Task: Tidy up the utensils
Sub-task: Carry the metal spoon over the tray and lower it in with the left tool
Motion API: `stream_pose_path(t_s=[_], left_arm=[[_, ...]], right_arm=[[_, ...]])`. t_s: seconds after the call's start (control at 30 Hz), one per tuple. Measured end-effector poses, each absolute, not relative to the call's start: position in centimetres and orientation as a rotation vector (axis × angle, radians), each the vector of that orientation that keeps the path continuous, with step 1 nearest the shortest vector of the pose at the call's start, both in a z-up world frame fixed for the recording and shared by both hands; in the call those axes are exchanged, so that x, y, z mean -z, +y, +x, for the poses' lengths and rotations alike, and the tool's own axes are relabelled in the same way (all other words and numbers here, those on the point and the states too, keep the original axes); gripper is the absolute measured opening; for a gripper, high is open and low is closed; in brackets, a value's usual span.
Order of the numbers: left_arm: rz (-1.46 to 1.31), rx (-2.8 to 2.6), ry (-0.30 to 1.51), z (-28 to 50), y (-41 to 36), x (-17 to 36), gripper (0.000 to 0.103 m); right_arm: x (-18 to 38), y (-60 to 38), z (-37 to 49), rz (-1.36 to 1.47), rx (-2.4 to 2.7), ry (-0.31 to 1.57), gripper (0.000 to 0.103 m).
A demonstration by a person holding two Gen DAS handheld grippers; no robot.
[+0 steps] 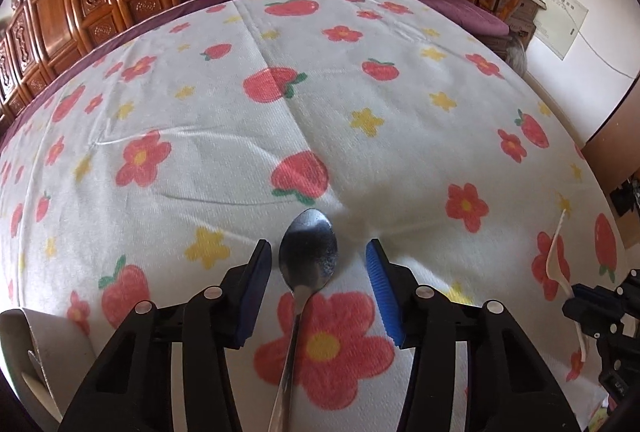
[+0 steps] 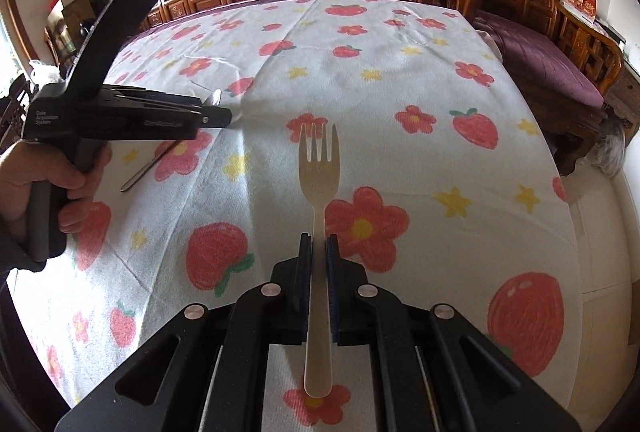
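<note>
The pale beige plastic fork point(image 2: 319, 168) is clamped by its handle between the closed blue pads of the right hand-held gripper point(image 2: 319, 246), tines pointing forward and raised above the desk covered by a white cloth printed with red flowers and strawberries point(image 2: 420, 80). The polished steel spoon point(image 1: 308, 252) lies on the cloth with its bowl between the spread pads of the left hand-held gripper point(image 1: 318, 252); the jaws are apart and do not grip it. In the right wrist view the spoon handle point(image 2: 148, 168) extends on the cloth below that gripper. A white container rim point(image 1: 36, 352) sits at the near left edge. Risk: the smooth, narrow spoon neck may slide or pivot if the pads close off-centre. The fork, held on a thin handle, may rotate in the grip if swung quickly.
</note>
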State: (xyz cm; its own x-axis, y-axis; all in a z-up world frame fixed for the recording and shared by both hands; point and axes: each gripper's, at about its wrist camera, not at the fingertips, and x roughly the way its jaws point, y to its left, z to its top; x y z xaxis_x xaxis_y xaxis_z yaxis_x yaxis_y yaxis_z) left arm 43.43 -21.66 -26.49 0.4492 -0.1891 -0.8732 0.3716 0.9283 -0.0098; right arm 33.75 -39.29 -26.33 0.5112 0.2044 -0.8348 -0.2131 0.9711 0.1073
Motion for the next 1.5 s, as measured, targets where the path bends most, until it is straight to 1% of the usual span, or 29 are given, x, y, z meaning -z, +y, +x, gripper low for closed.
stream_pose_path(t_s=[0.07,0.1,0.23,0.33,0.67,1.1,1.3,1.5], left_arm=[[0.207,0.343,1.045,43.4,-21.9,26.4,0.031],[0.217,0.348,1.044,43.2,-22.0,26.4,0.027],[0.26,0.367,1.039,42.4,-22.3,25.9,0.027],[0.27,0.386,1.005,41.1,-21.9,24.4,0.027],[0.195,0.44,0.877,35.7,-18.8,16.6,0.027],[0.137,0.388,0.783,32.1,-13.1,9.8,0.027],[0.116,0.34,0.768,32.4,-9.9,8.6,0.027],[0.102,0.267,0.802,33.9,-6.3,10.3,0.027]], right_arm=[[26.3,-39.2,33.7,-0.002,-0.254,1.002,0.009],[26.2,-39.1,33.7,-0.004,-0.253,1.002,0.009],[25.8,-38.6,33.5,-0.009,-0.254,0.999,0.009],[25.2,-38.1,33.2,-0.015,-0.258,0.988,0.009],[21.4,-35.3,31.5,-0.028,-0.279,0.927,0.009],[17.3,-30.6,28.9,-0.043,-0.335,0.86,0.009],[16.5,-28.6,28.4,-0.044,-0.367,0.846,0.009],[16.4,-26.7,28.5,-0.047,-0.402,0.843,0.009]])
